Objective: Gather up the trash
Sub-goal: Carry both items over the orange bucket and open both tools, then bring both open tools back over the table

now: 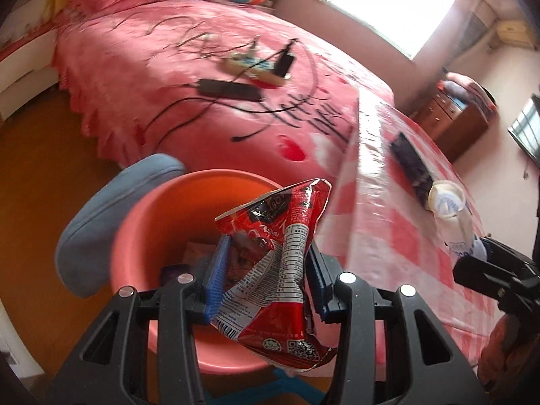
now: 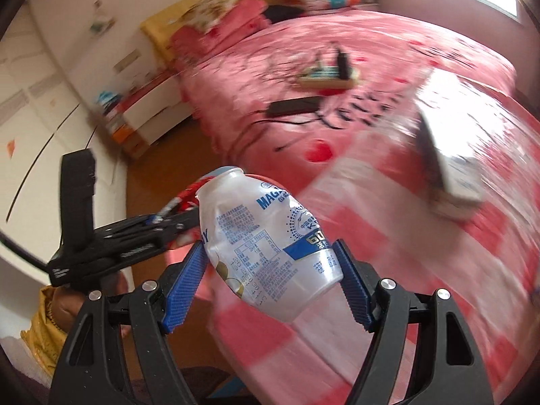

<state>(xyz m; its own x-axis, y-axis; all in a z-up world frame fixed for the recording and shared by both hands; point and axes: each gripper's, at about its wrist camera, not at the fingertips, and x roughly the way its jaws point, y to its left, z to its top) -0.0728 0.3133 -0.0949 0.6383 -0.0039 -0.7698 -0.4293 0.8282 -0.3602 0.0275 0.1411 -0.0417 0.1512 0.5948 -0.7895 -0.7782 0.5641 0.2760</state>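
The red snack wrapper [image 1: 276, 263] is pinched, crumpled, between the blue fingers [image 1: 219, 273] of the left gripper [image 1: 266, 276] and hangs directly above the open mouth of the pink bin [image 1: 152, 209], which fills the lower middle of the left wrist view; something small and dark lies at the bin's bottom, too blurred to name; the white plastic bottle [image 2: 270, 243], empty by the look of it and tilted with its neck toward 11 o'clock, is clamped around its body by the fingers [image 2: 185, 283] of the right gripper [image 2: 270, 280], over the edge of the checked desk [image 2: 388, 270]; so both pieces are lifted and the step in hand is delivery to the bin; the next move, I judge, calls for the left fingers to part so the wrapper drops inside, then for the bottle to be carried toward 9 o'clock, where the left gripper shows in the right view, and let go over the same opening; beyond, at 12 o'clock, the pink bed [image 1: 168, 67] carries a power strip [image 1: 256, 64] and cables
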